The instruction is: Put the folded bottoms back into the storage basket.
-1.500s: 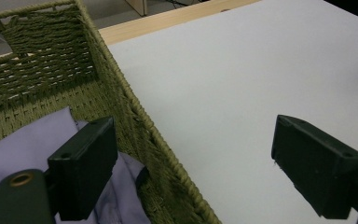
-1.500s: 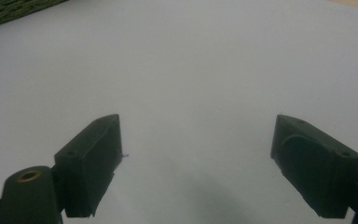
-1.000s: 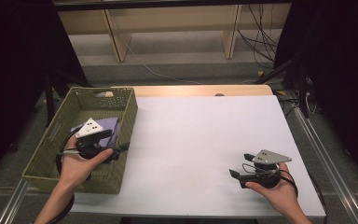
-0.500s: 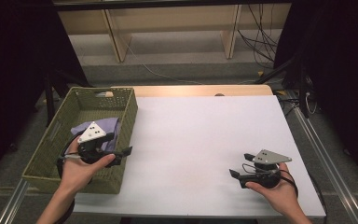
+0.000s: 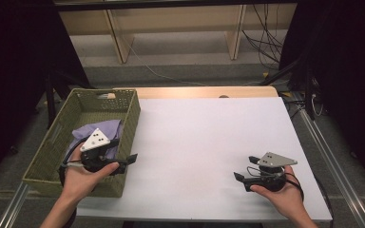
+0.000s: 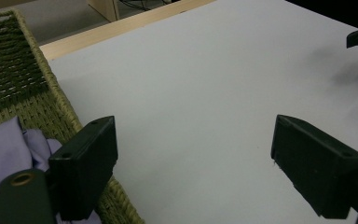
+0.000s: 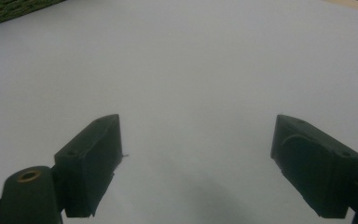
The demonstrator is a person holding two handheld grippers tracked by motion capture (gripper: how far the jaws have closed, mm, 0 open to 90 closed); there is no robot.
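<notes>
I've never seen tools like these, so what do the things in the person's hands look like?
Each hand holds a black gripper: the left gripper and right gripper end in two blocky black jaws with small screw holes. A pale grey three-cornered plate with dark dots sits on top of each, and thin black cables loop around them. The forearms are bare.

In the high view the white table [image 5: 209,142] is evenly and brightly lit from above, while the room at the far left and right falls into near black. The far floor and shelf are moderately lit. Shadows are soft: a faint one lies under the right gripper [image 5: 247,169], and the basket [image 5: 130,114] throws only a slight one. The picture is a little soft, with no glare. In both gripper views the black jaws near the camera are blurred and dim, the table greyish, with a vague dark smudge of shadow on it.
</notes>
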